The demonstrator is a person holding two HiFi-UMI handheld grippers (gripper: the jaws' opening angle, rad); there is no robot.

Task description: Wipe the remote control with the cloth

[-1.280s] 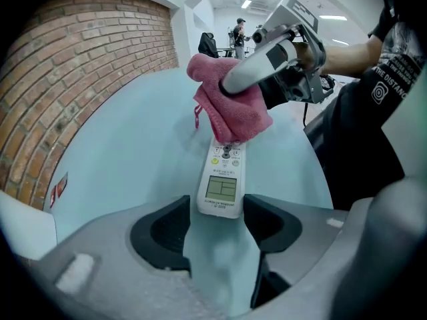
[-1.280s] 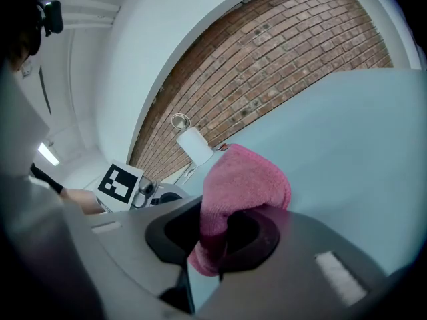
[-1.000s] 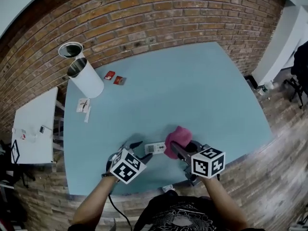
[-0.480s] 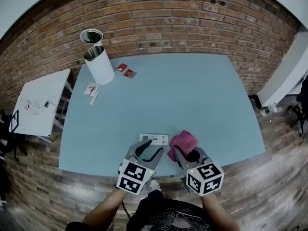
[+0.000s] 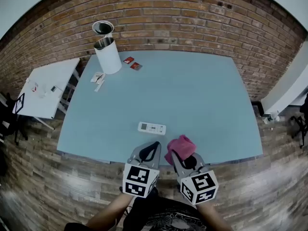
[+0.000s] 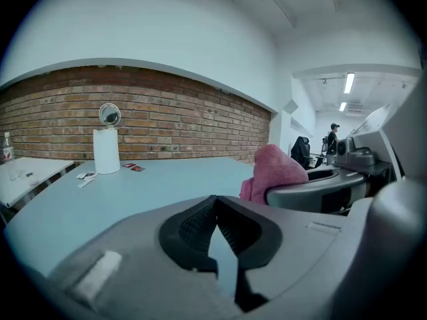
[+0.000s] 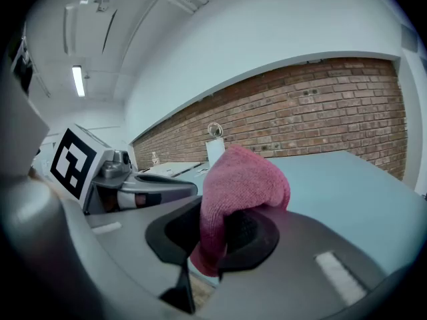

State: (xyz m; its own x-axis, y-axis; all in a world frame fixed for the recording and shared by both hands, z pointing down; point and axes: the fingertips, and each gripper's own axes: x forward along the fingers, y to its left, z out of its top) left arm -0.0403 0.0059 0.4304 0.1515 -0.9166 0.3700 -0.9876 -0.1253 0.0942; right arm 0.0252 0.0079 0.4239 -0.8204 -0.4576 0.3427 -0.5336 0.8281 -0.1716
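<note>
Cloth (image 7: 243, 179), pink, is pinched between the right fingers (image 7: 252, 235), bulging up past their tips. Left fingers (image 6: 193, 227) have just been closing and now meet tip to tip with nothing between them, just left of the cloth. Remote (image 5: 152, 128) lies flat on the tabletop (image 5: 202, 95) beyond the left fingers, clear of both pairs and of the cloth.

A tall white cylindrical container (image 5: 108, 57) stands on the pale blue surface (image 5: 202, 95) near the red brick wall (image 5: 192, 18). Two small red packets (image 5: 136, 66) lie just right of it, white paper scraps (image 5: 97, 78) lie just in front of it, and a white side table (image 5: 45, 93) stands left of it.
</note>
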